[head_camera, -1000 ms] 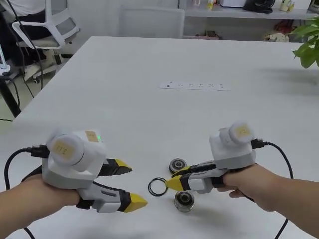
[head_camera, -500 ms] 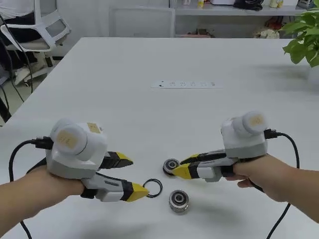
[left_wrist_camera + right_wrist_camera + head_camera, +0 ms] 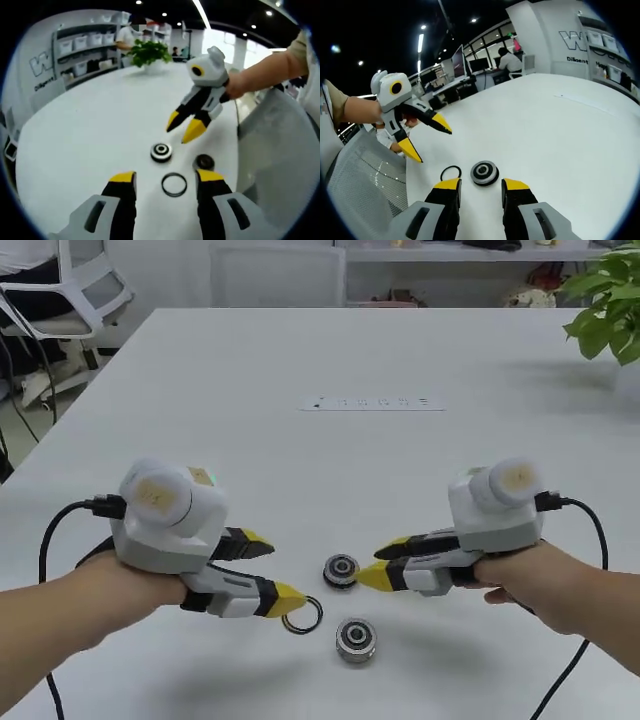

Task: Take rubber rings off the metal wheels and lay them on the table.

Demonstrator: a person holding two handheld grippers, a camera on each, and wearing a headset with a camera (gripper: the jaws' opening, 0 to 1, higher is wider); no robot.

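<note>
Rubber ring (image 3: 302,615) flat on table (image 3: 300,460), wheels (image 3: 341,571) axle-up, L gripper (image 3: 278,570), R gripper (image 3: 378,562) fingers apart

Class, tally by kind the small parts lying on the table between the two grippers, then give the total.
Metal wheels: 2 (one by the gripper tips, one nearer the person)
Loose rubber ring: 1
Total: 3
</note>
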